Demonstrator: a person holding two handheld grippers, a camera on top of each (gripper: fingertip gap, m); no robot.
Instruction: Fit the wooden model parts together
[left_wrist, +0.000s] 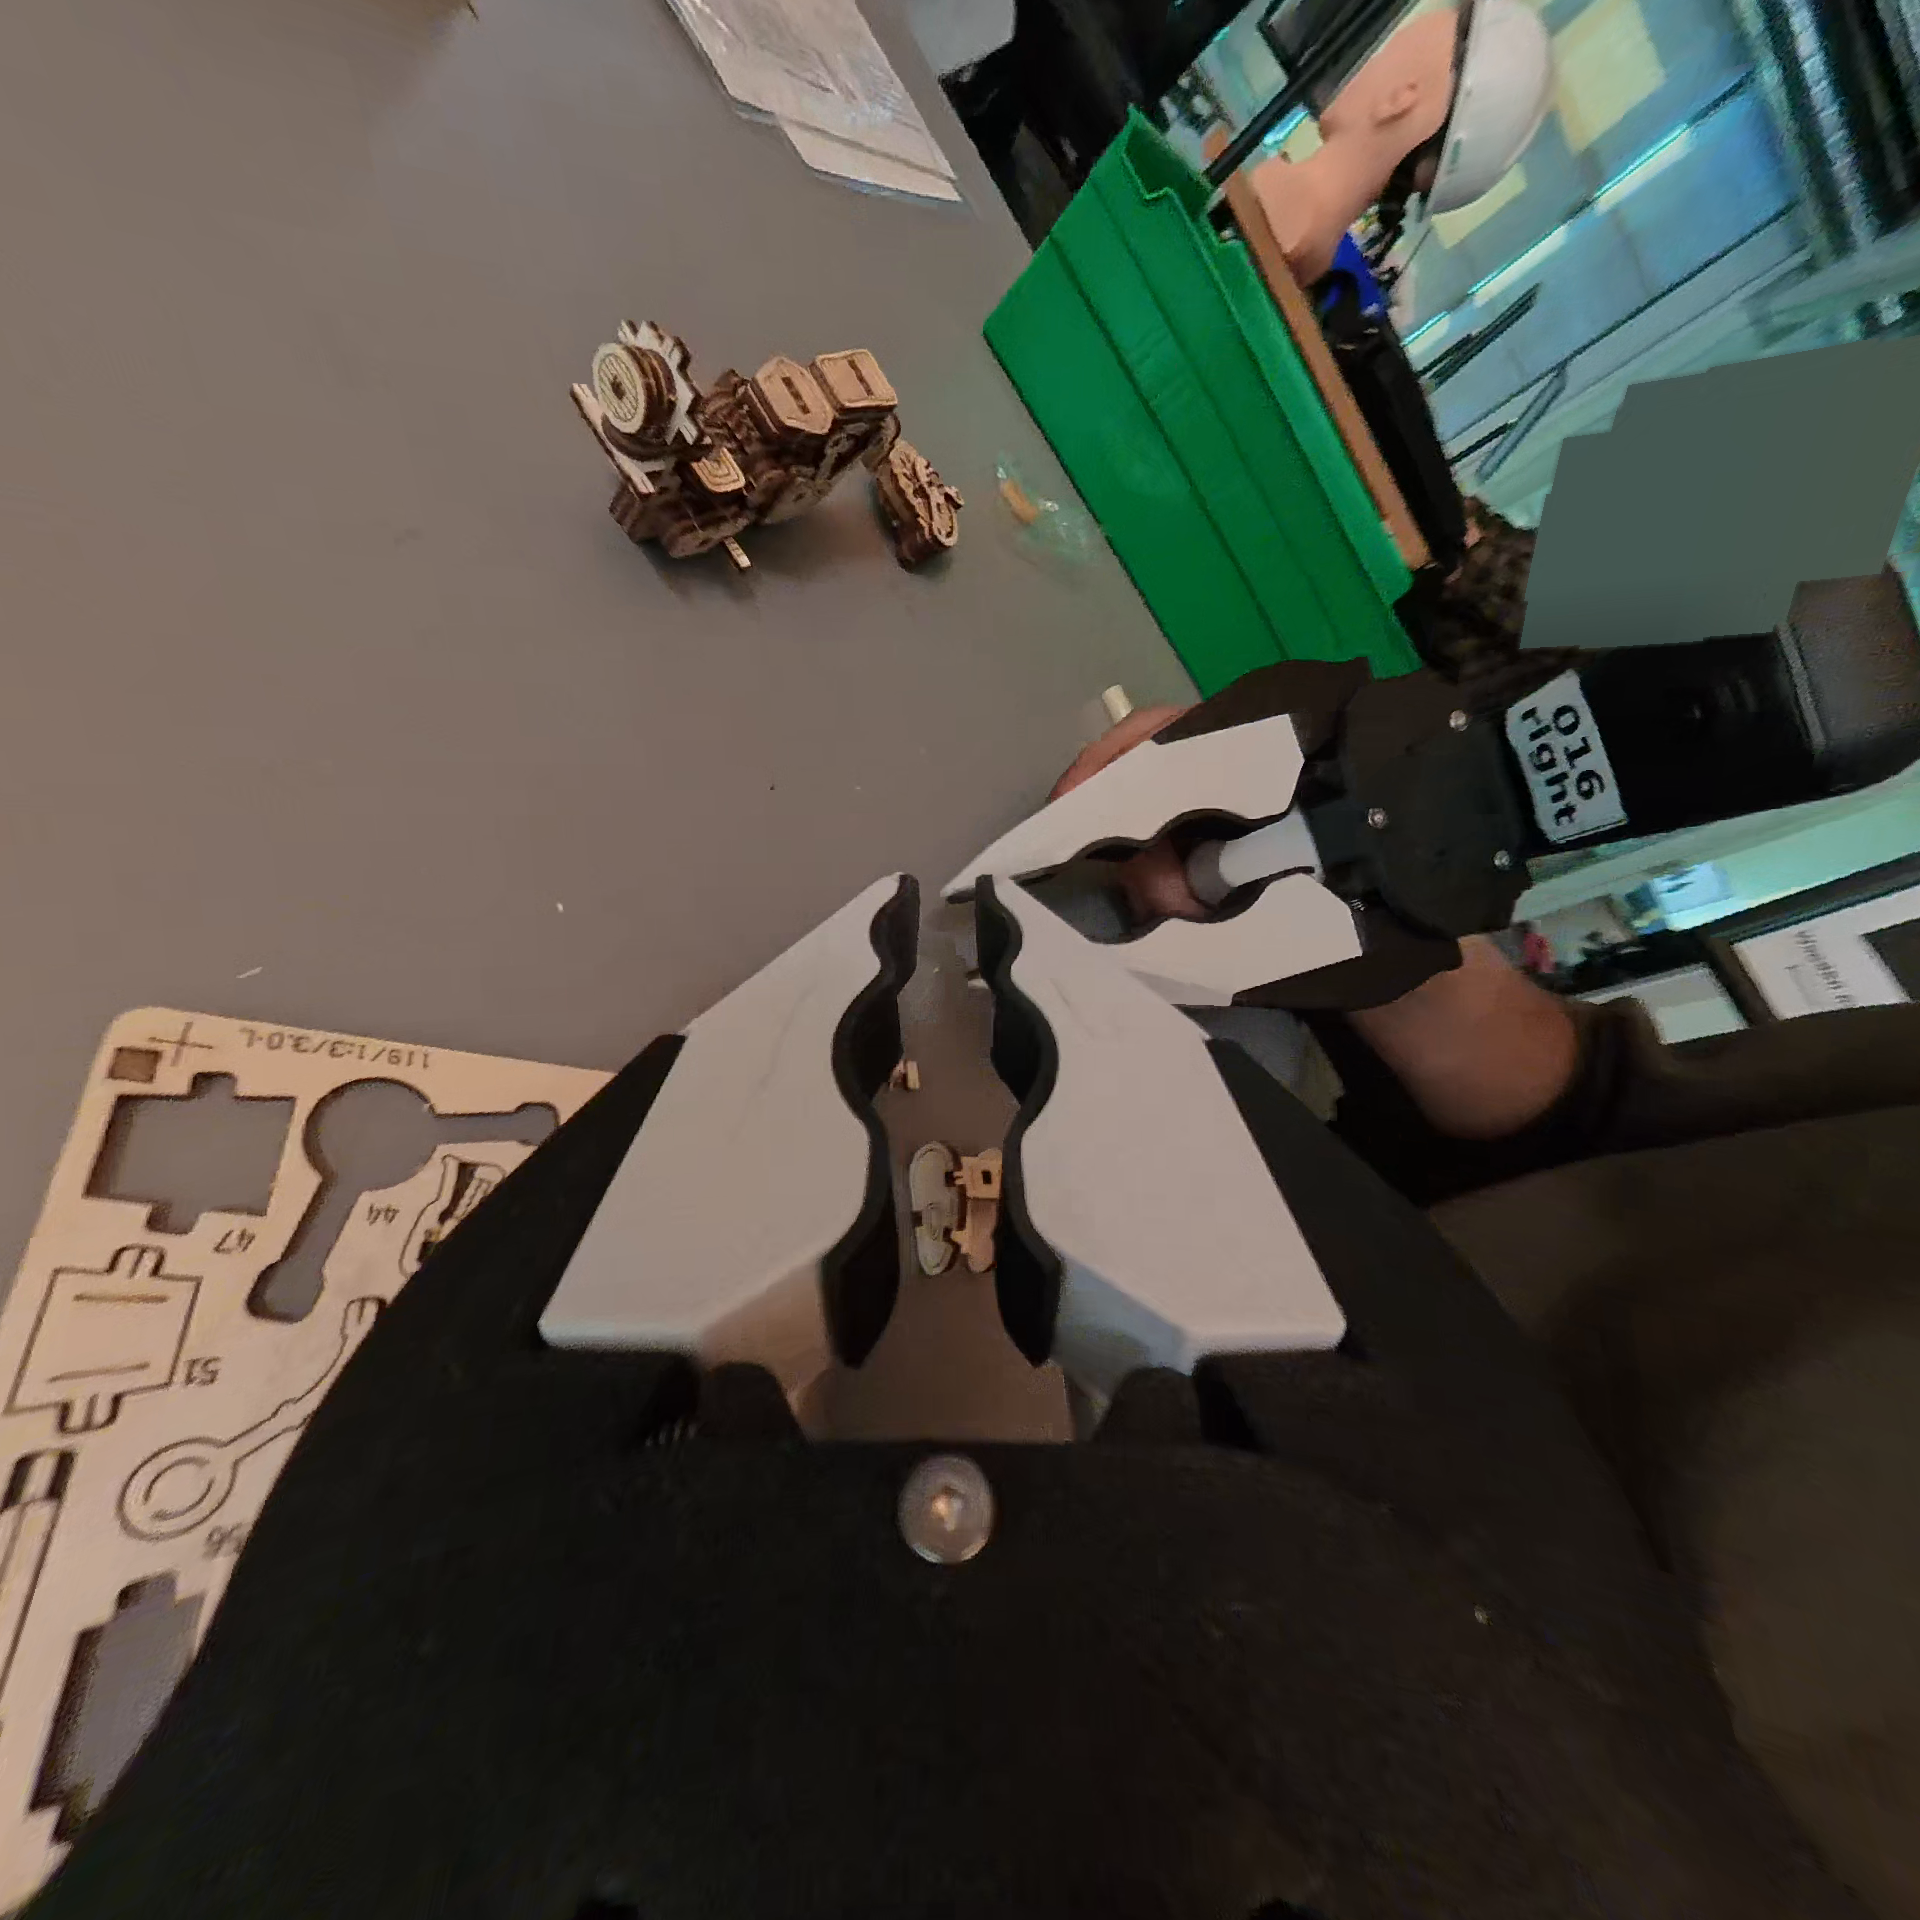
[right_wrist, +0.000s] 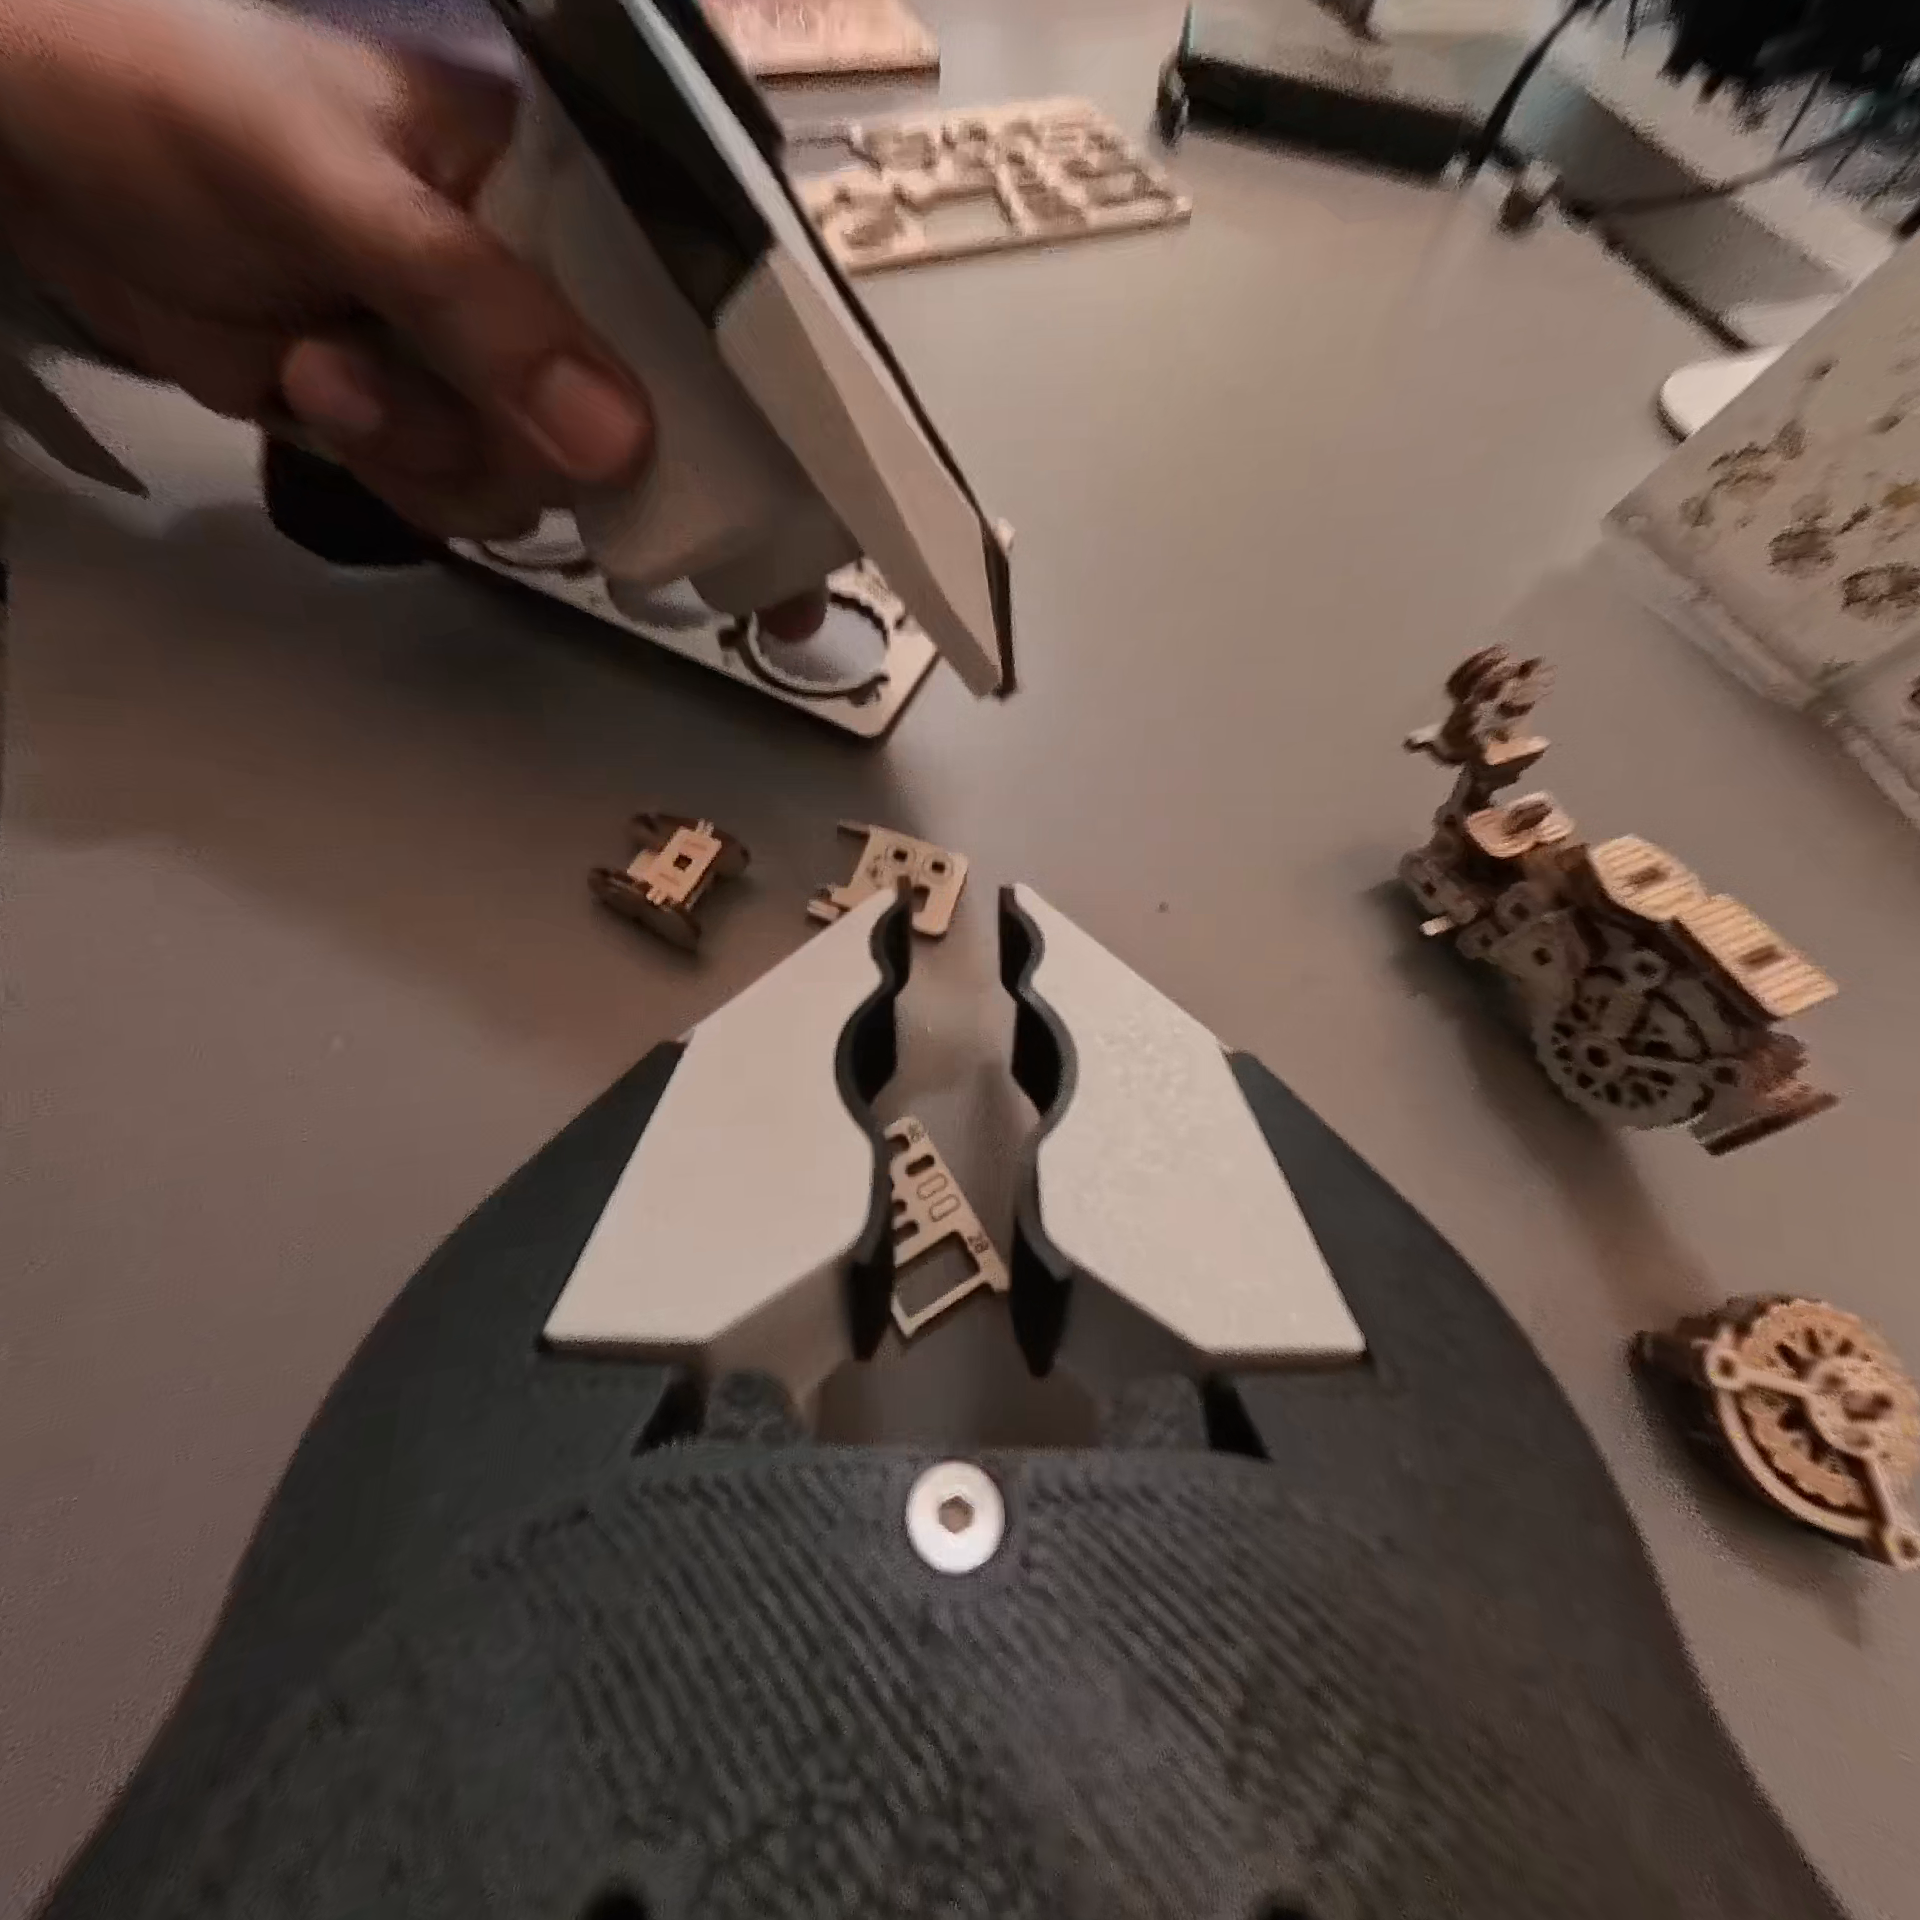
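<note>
My left gripper (left_wrist: 948, 894) is open by a narrow gap with nothing between the jaws. Through the gap a small wooden part (left_wrist: 951, 1210) lies on the grey table. It also shows in the right wrist view (right_wrist: 992, 665), held by a hand above a punched wooden sheet (right_wrist: 831, 675). My right gripper (right_wrist: 956, 904) is open a little, low over the table. A flat slotted wooden part (right_wrist: 940, 1226) shows through its gap and another flat part (right_wrist: 894, 873) lies at its left tip. The two grippers' tips nearly meet. A spool-like part (right_wrist: 670, 878) lies to the left. The part-built wooden model (right_wrist: 1600, 956) (left_wrist: 748, 457) stands apart.
A wooden gear wheel (right_wrist: 1787, 1423) lies at the right; another wheel (left_wrist: 920, 504) leans beside the model. A punched sheet (left_wrist: 208, 1247) lies at the left. More sheets (right_wrist: 997, 187) lie at the back. A green bin (left_wrist: 1195, 416), papers (left_wrist: 810, 94) and a booklet (right_wrist: 1818, 540) lie around the edges. Both grippers' tips are close together, under 4 cm apart. My right tips are roughly 15 centimetres from the wheel (left_wrist: 920, 504). It turns up in the right wrist view (right_wrist: 1766, 1357) as well.
</note>
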